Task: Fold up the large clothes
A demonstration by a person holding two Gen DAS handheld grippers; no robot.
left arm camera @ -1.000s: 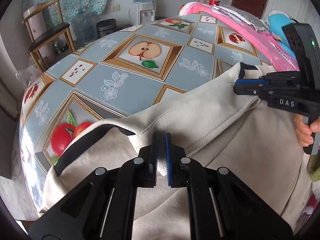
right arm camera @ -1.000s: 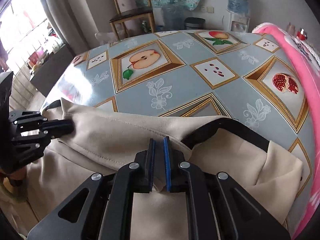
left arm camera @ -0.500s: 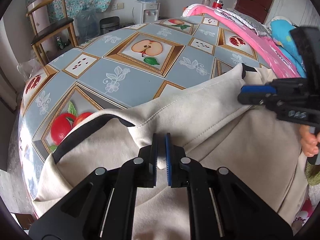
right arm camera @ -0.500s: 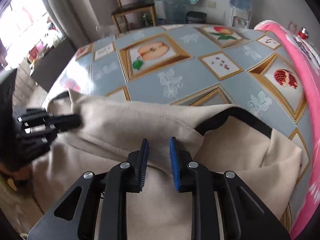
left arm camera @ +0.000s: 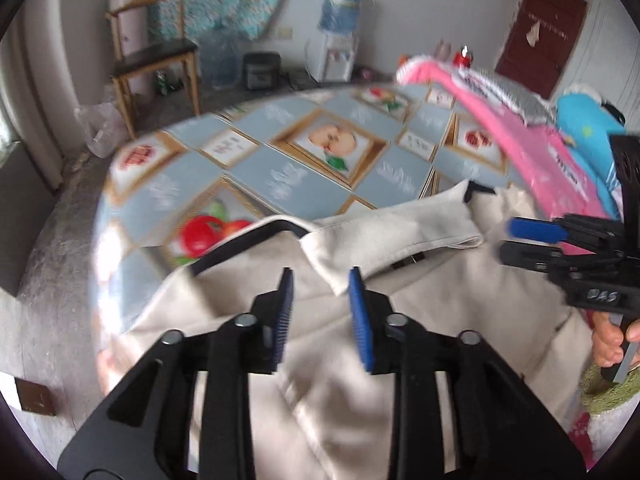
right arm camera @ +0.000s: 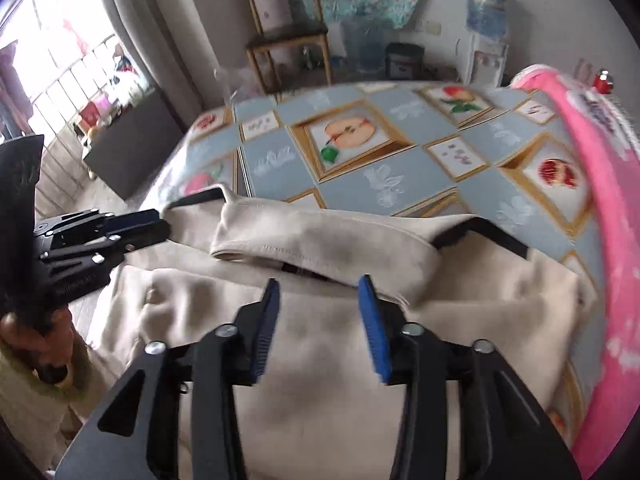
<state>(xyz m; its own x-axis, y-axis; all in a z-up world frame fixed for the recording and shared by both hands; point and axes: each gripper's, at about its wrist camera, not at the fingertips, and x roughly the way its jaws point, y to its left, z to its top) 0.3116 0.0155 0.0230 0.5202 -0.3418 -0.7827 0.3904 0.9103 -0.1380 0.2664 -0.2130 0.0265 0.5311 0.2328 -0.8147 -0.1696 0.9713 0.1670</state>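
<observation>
Your left gripper point(left arm camera: 320, 280) and right gripper point(right arm camera: 316, 288) were both opening, gripping nothing, above the beige garment point(right arm camera: 320, 248) at the near table edge; the fruit-print tablecloth point(right arm camera: 404, 184) lay bare beyond.

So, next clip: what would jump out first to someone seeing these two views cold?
Probably the big cream garment with black trim, lying folded across the near part of the fruit-patterned tablecloth. Next, the left gripper and right gripper, both poised just above it, jaws opening with nothing pinched between the blue pads. A bright pink cloth runs along the table's right side.
</observation>
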